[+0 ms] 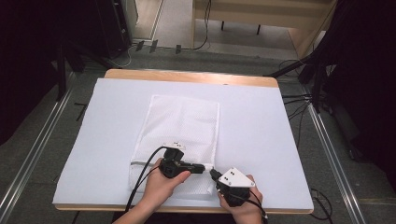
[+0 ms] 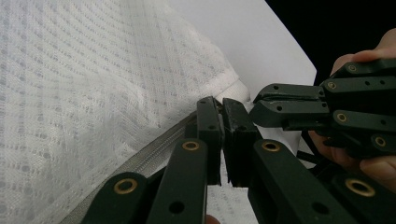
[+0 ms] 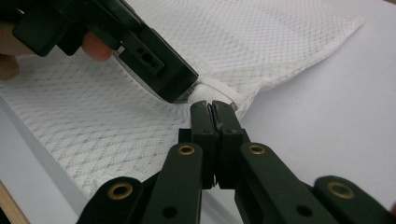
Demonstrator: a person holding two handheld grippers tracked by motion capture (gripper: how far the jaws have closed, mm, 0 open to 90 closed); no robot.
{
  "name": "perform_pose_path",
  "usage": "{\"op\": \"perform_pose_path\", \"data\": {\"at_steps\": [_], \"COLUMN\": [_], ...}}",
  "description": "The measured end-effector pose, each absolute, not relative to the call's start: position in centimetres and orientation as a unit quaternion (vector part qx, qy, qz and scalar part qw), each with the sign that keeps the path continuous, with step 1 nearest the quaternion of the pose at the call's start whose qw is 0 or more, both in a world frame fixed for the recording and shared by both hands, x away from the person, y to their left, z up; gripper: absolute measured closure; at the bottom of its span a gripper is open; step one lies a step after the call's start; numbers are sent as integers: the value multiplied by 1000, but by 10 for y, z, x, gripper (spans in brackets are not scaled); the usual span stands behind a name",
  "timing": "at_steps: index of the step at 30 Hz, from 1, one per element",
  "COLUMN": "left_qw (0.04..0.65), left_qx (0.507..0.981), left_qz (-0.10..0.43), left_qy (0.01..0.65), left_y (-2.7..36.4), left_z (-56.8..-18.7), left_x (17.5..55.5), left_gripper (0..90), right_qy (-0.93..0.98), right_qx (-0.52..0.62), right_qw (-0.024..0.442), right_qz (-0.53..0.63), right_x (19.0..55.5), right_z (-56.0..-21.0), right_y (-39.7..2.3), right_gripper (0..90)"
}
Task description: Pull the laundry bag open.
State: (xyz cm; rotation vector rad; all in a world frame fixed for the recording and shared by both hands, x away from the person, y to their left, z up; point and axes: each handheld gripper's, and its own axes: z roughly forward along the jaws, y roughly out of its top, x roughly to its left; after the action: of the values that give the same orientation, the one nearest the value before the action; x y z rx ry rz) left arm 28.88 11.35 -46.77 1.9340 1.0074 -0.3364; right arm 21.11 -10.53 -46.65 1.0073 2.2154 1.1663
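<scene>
A white mesh bag (image 1: 182, 126) lies flat on the white table cover (image 1: 266, 126), with its grey zipper (image 2: 156, 150) along the near edge. My left gripper (image 1: 208, 167) lies across the bag's near right corner. Its jaws are pressed together at the zipper's end (image 2: 222, 106), and a small grey piece peeks out under the tips (image 3: 187, 96). My right gripper (image 1: 214, 173) meets it from the right. The right gripper (image 3: 212, 105) is shut on the bag's thick white hem (image 3: 229, 97) at that corner. In the left gripper view, the right gripper (image 2: 257, 107) almost touches the left one.
The table's wooden rim (image 1: 187, 74) shows at the far side, and the near edge (image 1: 187, 208) sits just under the person's hands. Beyond the table are a grey floor, cables (image 1: 299, 100) at the right and metal rails (image 1: 28, 154) along both sides.
</scene>
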Motion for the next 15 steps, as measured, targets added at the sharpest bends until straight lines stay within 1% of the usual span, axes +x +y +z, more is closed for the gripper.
{"op": "perform_pose_path", "data": {"at_steps": [4,15], "left_qw": [447,441], "left_qx": [788,792], "left_qz": [-128,-116], "left_qy": [403,406], "left_y": [115,124], "left_z": [-468,-468], "left_x": [289,289], "left_gripper": [874,875], "right_qy": [801,801], "right_qx": [372,379], "right_qw": [212,220], "right_qz": [418,409], "right_x": [213,214], "right_z": [-467,-466], "right_y": [-107,-111], "right_gripper": [900,900]}}
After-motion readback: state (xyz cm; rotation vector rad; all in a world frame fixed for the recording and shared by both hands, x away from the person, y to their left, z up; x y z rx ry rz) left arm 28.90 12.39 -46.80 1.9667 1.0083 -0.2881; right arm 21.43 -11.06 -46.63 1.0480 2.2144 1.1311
